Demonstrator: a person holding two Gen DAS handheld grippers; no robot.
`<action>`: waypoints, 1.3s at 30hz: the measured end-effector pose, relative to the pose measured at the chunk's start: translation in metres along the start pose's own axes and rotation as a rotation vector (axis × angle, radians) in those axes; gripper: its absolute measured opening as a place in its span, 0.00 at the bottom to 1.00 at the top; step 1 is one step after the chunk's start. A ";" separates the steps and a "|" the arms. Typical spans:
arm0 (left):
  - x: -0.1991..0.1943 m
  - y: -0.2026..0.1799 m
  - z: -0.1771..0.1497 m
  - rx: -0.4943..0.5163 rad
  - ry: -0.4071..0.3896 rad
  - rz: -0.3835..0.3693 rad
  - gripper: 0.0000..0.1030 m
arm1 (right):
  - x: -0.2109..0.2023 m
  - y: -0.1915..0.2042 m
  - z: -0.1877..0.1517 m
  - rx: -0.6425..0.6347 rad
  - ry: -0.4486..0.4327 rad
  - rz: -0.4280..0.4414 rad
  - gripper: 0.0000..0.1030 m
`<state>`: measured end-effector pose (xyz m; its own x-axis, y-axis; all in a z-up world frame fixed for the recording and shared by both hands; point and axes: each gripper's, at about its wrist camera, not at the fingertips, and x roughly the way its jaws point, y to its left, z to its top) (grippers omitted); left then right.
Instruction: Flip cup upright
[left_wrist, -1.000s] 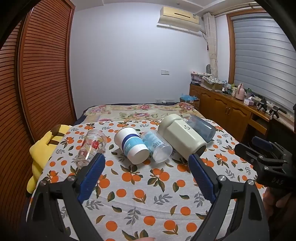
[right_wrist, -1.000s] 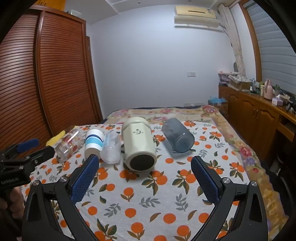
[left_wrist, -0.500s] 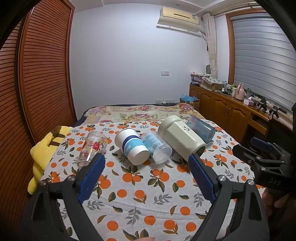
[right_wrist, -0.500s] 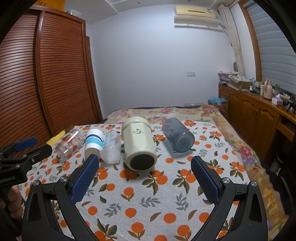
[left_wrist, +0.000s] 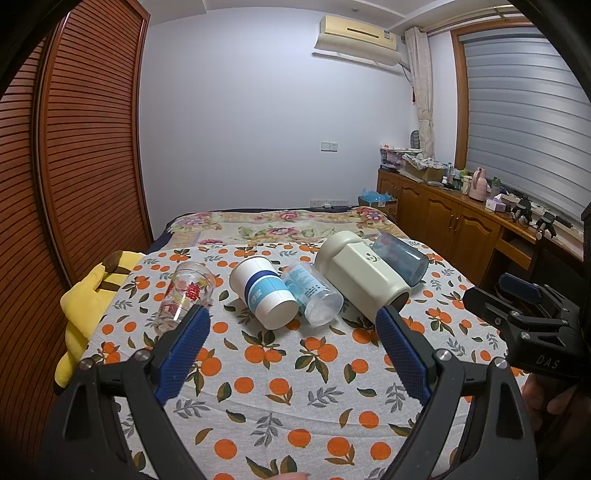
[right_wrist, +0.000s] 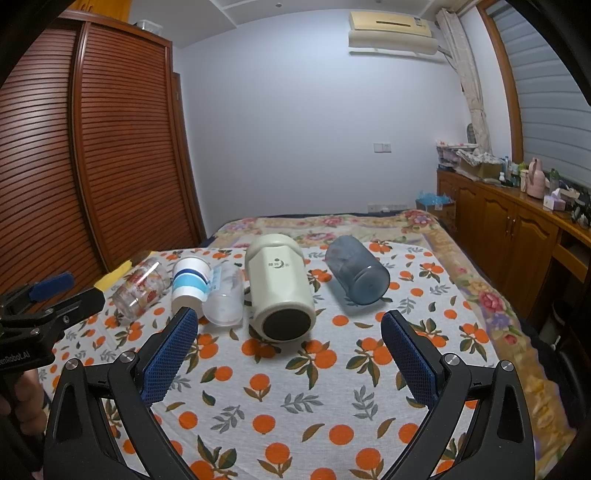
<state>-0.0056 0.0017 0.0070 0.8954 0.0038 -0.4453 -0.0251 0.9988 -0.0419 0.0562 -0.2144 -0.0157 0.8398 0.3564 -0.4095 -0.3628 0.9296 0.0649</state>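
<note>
Nothing much shifts: both left tongs (left_wrist: 290, 338) and right tongs (right_wrist: 288, 341) hover wide open, five cups lying ahead, cream mug (right_wrist: 279, 286) dead centre between right fingers.

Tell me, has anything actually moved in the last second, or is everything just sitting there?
Hardly anything. The left gripper drifted slightly, so its camera's view shifted a little. Nothing was grasped or released. The right gripper is open as before, and all five cups, including the cream cup and blue cup, lie on their sides unmoved.
</note>
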 end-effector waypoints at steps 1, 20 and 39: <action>0.000 0.000 0.000 0.000 0.000 -0.002 0.89 | 0.000 0.000 0.000 0.000 0.000 -0.002 0.98; -0.013 -0.003 0.009 0.003 -0.008 0.001 0.89 | 0.001 0.002 0.000 0.003 -0.003 0.000 0.98; -0.014 -0.003 0.010 0.003 -0.009 0.000 0.89 | -0.004 0.001 0.000 0.003 -0.013 -0.001 0.98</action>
<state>-0.0138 -0.0008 0.0220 0.8994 0.0043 -0.4371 -0.0238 0.9990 -0.0391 0.0527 -0.2147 -0.0136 0.8454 0.3562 -0.3980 -0.3605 0.9304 0.0670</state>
